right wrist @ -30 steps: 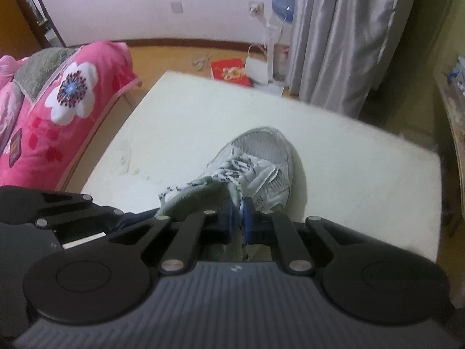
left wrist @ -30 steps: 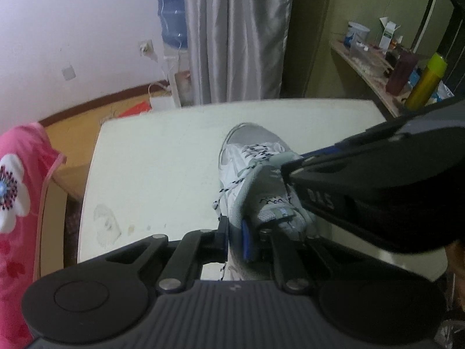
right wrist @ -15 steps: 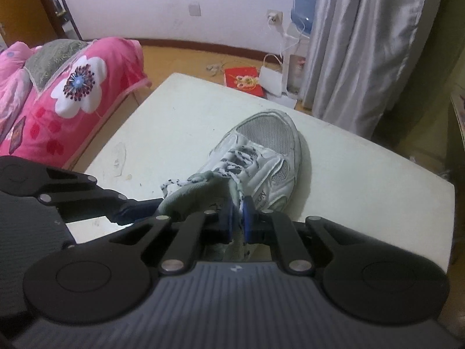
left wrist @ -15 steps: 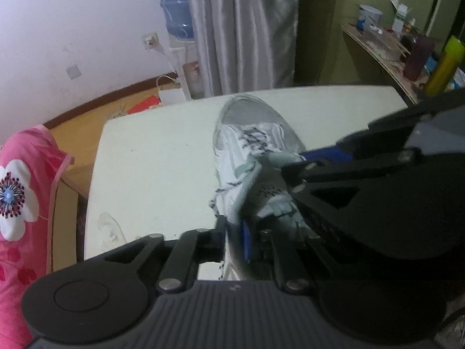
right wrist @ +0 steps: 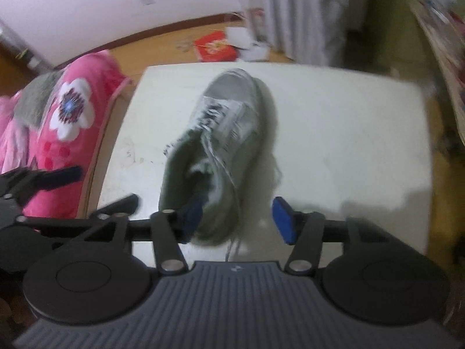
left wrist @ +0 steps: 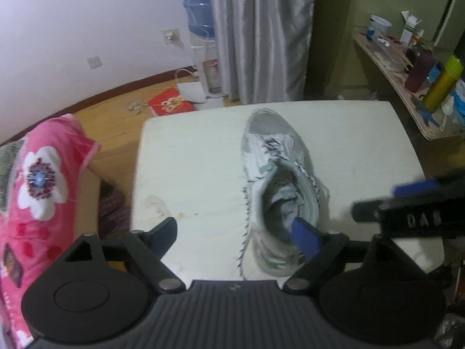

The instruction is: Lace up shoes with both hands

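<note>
A white and grey sneaker (left wrist: 279,180) lies on the white table (left wrist: 189,160), toe pointing away, with speckled laces (left wrist: 245,221) trailing loose down its left side. My left gripper (left wrist: 232,232) hovers over the heel, jaws opening wide, pads pressing on nothing. In the blurred right wrist view the sneaker (right wrist: 221,151) sits below my right gripper (right wrist: 237,218), whose jaws are also opening, with the heel and a loose lace end beneath the gap, untouched. The right gripper (left wrist: 407,203) shows at the right edge of the left view, and the left gripper (right wrist: 43,180) at the left edge of the right view.
A pink flowered cushion (left wrist: 43,180) lies beside the table's left edge. A cluttered shelf with bottles (left wrist: 421,67) runs along the right. A curtain (left wrist: 261,29), a water bottle (left wrist: 197,8) and a red packet (left wrist: 170,104) on the wooden floor are behind the table.
Both grippers were shut at the shoe's collar and have opened wide, letting go. Both have risen away, so the whole shoe shows, with its laces lying slack.
</note>
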The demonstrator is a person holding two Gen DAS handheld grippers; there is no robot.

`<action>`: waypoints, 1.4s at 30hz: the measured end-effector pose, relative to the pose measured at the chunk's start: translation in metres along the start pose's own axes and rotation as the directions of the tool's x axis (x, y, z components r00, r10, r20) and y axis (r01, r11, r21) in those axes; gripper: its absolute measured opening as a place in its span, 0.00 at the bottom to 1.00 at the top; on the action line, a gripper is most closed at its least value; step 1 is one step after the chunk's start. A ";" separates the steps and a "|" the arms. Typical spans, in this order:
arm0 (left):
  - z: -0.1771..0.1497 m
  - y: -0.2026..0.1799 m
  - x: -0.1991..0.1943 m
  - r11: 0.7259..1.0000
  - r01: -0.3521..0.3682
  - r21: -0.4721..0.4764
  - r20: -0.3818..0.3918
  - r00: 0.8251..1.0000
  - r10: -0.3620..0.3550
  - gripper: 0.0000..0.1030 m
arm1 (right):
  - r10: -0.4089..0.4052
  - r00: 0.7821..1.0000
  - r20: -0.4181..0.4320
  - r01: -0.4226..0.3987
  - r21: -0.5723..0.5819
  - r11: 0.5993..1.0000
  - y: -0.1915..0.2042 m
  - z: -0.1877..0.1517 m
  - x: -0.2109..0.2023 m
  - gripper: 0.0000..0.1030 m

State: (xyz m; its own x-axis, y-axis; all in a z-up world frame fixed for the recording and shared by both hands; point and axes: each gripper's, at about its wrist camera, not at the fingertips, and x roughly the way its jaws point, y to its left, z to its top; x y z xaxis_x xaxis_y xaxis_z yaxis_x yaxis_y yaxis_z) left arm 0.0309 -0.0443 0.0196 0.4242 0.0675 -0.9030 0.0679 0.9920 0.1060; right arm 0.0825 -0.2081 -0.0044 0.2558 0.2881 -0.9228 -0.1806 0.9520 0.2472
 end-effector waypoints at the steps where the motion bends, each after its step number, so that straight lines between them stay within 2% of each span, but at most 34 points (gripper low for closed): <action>1: 0.002 0.003 -0.006 1.000 -0.011 -0.010 0.002 1.000 0.011 0.87 | -0.017 1.000 -0.006 0.017 0.018 1.000 0.000 -0.004 -0.004 0.60; 6: 0.010 0.022 -0.033 0.995 -0.025 -0.100 -0.008 1.000 0.024 0.87 | -0.058 0.998 0.036 0.053 0.136 0.989 0.004 -0.017 -0.034 0.76; 8: 0.011 0.029 -0.042 0.992 -0.016 -0.127 -0.007 1.000 0.015 0.87 | -0.076 0.995 0.059 0.065 0.171 0.983 0.006 -0.020 -0.043 0.79; 13: 0.015 0.035 -0.056 0.990 -0.010 -0.141 -0.024 1.000 0.007 0.89 | -0.134 0.989 0.070 0.120 0.175 0.977 0.020 -0.024 -0.052 0.79; 18: 0.015 0.041 -0.062 0.980 -0.005 -0.196 -0.028 1.000 0.000 0.89 | -0.165 0.985 0.051 0.154 0.182 0.971 0.032 -0.026 -0.051 0.80; 23: 0.015 0.043 -0.063 0.979 -0.006 -0.203 -0.037 0.999 -0.002 0.89 | -0.192 0.980 0.049 0.185 0.124 0.975 0.050 -0.025 -0.048 0.80; 35: 0.010 0.042 -0.070 0.981 -0.008 -0.192 -0.026 1.000 0.003 0.89 | -0.212 0.976 0.050 0.211 0.024 0.977 0.073 -0.027 -0.043 0.80; 42: 0.008 0.038 -0.074 0.985 -0.029 -0.167 -0.013 1.000 0.027 0.89 | -0.216 0.975 0.050 0.216 0.007 0.976 0.077 -0.031 -0.042 0.80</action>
State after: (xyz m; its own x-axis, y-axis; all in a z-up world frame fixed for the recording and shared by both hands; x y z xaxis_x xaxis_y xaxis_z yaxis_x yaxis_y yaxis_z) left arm 0.0097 -0.0120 0.0937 0.4138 0.0958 -0.9053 -0.0966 0.9935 0.0609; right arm 0.0287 -0.1502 0.0445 0.3362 0.0802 -0.9384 -0.1139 0.9925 0.0440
